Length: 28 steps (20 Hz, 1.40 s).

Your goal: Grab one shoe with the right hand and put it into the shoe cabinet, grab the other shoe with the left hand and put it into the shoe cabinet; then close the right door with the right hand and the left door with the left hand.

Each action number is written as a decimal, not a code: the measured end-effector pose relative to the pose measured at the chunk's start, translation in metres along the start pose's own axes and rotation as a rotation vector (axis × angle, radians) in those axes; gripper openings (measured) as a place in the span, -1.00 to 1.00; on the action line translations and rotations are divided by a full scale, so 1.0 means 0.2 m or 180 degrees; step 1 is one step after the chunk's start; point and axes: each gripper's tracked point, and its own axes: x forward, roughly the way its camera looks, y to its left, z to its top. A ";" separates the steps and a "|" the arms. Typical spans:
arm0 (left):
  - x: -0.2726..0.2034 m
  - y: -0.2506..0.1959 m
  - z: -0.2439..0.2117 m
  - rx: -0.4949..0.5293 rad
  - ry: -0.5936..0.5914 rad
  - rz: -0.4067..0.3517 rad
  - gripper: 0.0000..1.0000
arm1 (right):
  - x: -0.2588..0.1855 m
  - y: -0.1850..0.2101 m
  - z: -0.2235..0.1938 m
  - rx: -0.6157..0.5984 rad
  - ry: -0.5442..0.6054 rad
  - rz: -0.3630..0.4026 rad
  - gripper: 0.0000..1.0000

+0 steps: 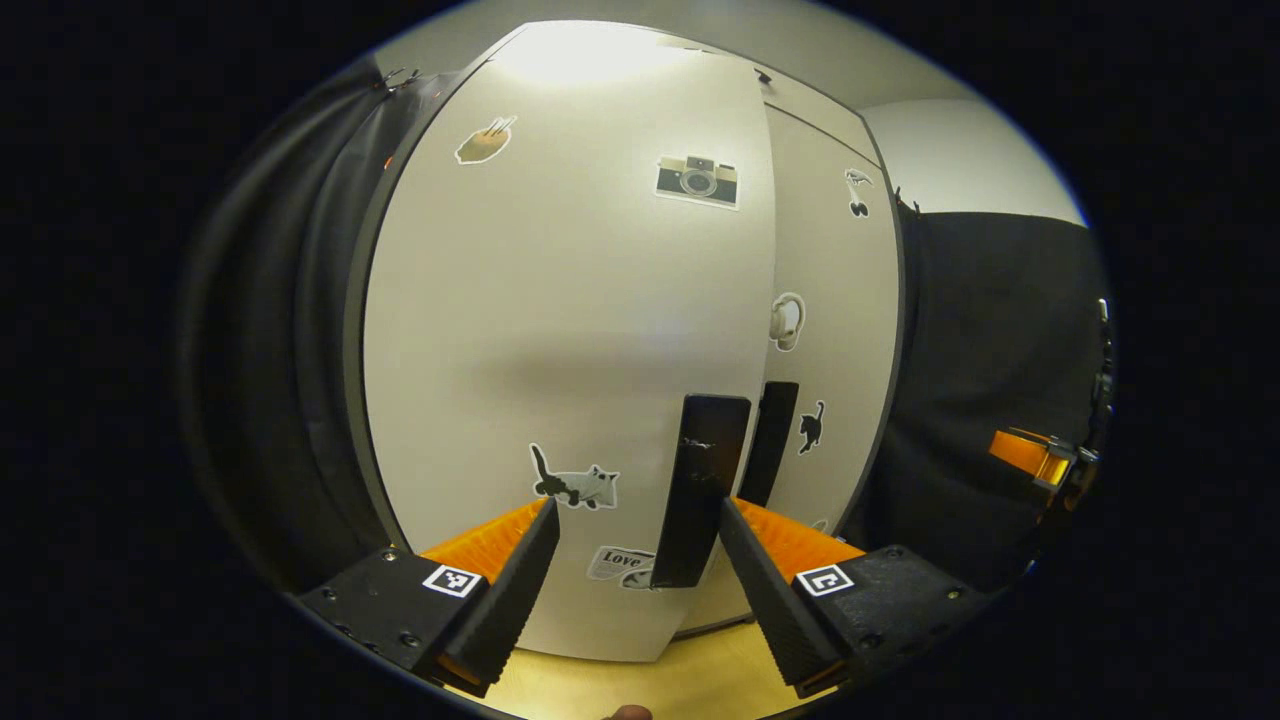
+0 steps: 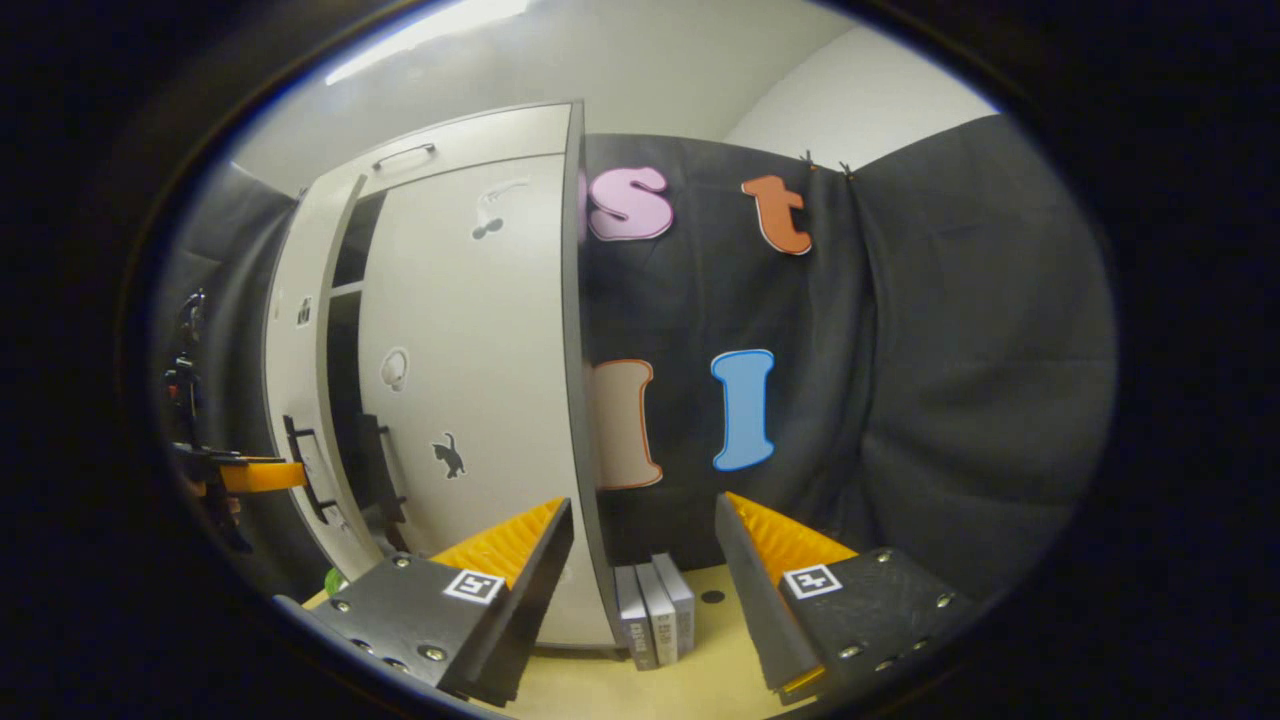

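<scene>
Directly ahead of the wide-open, empty left gripper (image 1: 635, 515) stands the left door (image 1: 560, 330).

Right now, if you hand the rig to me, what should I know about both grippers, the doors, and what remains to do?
Left gripper: open, in front of the left door, close to its handle; contact cannot be told.
Right gripper: open, holding nothing, off the cabinet's right edge.
Right door: looks closed.
Left door: ajar, with a dark gap in the right gripper view.
Shoes: probably inside; I cannot confirm.
Left to do: push the left door shut with the left gripper.
</scene>
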 end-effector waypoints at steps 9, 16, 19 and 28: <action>0.03 -0.02 -0.01 -0.0141 -0.0022 0.0010 0.97 | 0.04 -0.07 0.00 0.0011 0.0009 -0.0076 0.69; 0.07 -0.01 -0.01 -0.0099 -0.0049 0.0030 0.97 | 0.09 -0.05 -0.03 -0.0031 0.0017 -0.0024 0.67; 0.10 -0.01 -0.01 -0.0154 -0.0053 0.0009 0.97 | 0.12 -0.04 -0.04 -0.0066 0.0029 -0.0015 0.67; 0.12 -0.02 -0.01 -0.0179 -0.0064 0.0001 0.97 | 0.15 -0.01 -0.07 -0.0072 0.0057 0.0033 0.72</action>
